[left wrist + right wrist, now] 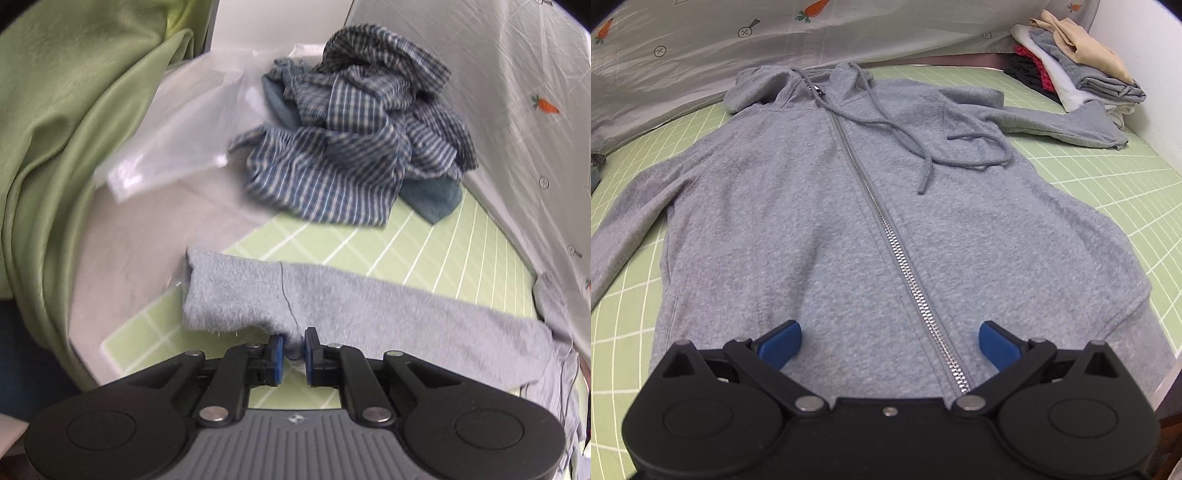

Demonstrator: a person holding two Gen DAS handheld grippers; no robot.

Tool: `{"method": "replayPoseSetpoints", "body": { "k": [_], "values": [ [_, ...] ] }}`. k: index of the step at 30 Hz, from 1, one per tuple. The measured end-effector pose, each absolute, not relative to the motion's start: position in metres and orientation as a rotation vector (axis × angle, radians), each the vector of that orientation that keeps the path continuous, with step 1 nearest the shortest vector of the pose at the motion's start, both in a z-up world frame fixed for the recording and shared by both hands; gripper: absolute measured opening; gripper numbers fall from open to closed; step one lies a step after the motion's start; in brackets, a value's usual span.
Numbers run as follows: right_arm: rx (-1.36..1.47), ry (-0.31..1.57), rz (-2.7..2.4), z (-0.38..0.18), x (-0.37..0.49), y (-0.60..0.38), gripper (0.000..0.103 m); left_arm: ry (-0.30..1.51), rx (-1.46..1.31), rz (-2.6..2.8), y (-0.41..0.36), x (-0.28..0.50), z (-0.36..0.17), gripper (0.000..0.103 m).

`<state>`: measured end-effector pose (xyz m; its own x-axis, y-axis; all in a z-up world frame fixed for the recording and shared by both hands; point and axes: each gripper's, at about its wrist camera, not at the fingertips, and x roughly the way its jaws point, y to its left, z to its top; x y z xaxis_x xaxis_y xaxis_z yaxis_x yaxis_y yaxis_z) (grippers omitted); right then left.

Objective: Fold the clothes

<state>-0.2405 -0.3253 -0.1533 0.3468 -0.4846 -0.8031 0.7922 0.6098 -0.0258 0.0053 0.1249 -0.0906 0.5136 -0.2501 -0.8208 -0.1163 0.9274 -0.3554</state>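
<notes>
1. Left tongs pinch the sleeve of the grey hoodie.
2. Right tongs gape wide above its hem.
3. The hoodie lies flat, zipped, on the green mat.

So the left gripper has its blue pads pinched on the near edge of a grey sleeve, close to the cuff end. The sleeve stretches across the green grid mat. Further back there's a crumpled heap of blue striped clothes by the mat's far edge, partly on clear plastic sheeting. Green fabric hangs along the left, and white carrot-print cloth stands on the right.
</notes>
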Motion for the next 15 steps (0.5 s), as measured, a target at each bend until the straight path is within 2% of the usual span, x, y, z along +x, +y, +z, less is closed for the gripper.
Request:
{"method": "replayPoseSetpoints", "body": {
  "k": [7,8,10,12,13,15],
  "values": [
    [0.381,0.894,-0.811,-0.152,-0.253,-0.316,0.103,1.115,-0.413,-0.071,0.127,-0.015,-0.105,0.016],
    [0.38,0.899,-0.805,-0.151,-0.255,-0.316,0.103,1.122,-0.412,-0.072,0.126,-0.015,-0.105,0.019],
    [0.381,0.907,-0.794,-0.151,-0.256,-0.315,0.103,1.142,-0.395,-0.068,0.123,-0.015,-0.104,0.029],
    [0.382,0.907,-0.782,-0.15,-0.258,-0.315,0.103,1.148,-0.372,-0.061,0.118,-0.015,-0.1,0.05],
    [0.385,0.903,-0.777,-0.149,-0.259,-0.314,0.103,1.136,-0.357,-0.065,0.115,-0.015,-0.096,0.056],
    [0.402,0.885,-0.771,-0.146,-0.264,-0.314,0.103,1.104,-0.321,-0.068,0.107,-0.014,-0.086,0.077]
  ]
}}
